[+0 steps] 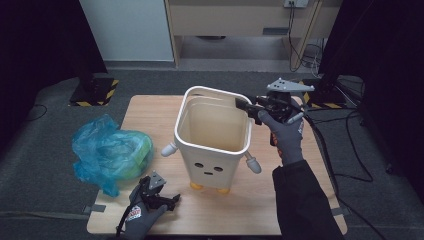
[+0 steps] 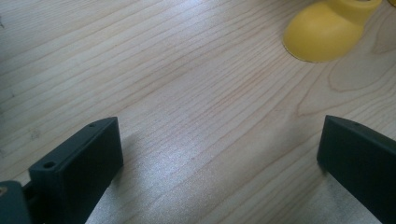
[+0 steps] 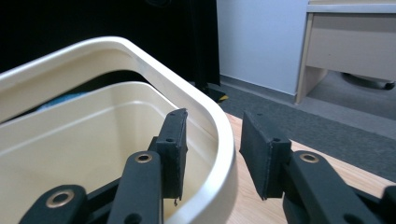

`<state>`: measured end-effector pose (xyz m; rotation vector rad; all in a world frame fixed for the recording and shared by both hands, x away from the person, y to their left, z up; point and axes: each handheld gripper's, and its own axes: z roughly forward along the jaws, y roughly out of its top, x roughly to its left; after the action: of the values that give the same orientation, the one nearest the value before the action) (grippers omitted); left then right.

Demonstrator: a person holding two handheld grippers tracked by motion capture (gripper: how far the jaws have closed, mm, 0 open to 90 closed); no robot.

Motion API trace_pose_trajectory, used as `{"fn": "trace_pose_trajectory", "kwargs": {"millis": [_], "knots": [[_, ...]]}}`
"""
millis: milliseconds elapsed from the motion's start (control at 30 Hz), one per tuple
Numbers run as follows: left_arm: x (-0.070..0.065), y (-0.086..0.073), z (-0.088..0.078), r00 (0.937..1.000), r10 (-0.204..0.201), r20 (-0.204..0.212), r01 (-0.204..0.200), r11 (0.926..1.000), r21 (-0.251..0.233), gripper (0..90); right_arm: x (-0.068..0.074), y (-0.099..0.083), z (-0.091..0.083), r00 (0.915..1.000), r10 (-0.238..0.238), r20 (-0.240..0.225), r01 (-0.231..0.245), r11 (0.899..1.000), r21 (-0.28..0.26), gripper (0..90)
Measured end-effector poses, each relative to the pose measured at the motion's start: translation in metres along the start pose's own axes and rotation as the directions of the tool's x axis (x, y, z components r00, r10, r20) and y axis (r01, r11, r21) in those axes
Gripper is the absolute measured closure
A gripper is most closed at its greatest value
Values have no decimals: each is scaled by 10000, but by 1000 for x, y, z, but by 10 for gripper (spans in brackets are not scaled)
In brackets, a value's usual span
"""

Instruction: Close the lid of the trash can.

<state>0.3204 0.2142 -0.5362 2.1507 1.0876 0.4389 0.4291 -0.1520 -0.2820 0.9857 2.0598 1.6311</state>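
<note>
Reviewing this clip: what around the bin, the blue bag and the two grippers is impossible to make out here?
- Bin floor: high view, hidden by its own front wall.
- Blue bag contents: high view, something green shows through the film, too crumpled to identify.
- Right gripper contact: right gripper view, jaws straddle the bin rim; whether the inner pad touches is unclear.
- Left gripper: left gripper view, jaws cut off by the bottom edge.

Right tool point(image 1: 248, 108): black two-jaw body, grey three-cornered plate on top, black cable trailing behind. Jaws are flat black blocks on black link arms with brass-coloured pivot rivets and small screw holes.
Left tool point(image 1: 172, 201): the same black build, smaller grey plate, black cable.
Hands: grey knit gloves with red-and-white markings.
Right forearm: dark long sleeve.
</note>
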Motion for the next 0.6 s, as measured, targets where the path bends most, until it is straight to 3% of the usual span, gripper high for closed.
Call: {"fn": "trace_pose_trajectory", "kwargs": {"millis": [133, 267, 600], "knots": [[0, 0, 0, 10000, 3, -2, -3, 10000, 7, 0, 0, -1, -1, 9997, -227, 50, 227, 9997, -23, 609], [0, 0, 0, 10000, -7, 0, 7, 10000, 3, 0, 1, -1, -3, 9992, -401, 72, 402, 9989, -220, 699], [0, 0, 0, 10000, -8, 1, 8, 10000, 4, 0, 3, 0, -4, 9996, -136, 234, 148, 9987, -482, 736]]}}
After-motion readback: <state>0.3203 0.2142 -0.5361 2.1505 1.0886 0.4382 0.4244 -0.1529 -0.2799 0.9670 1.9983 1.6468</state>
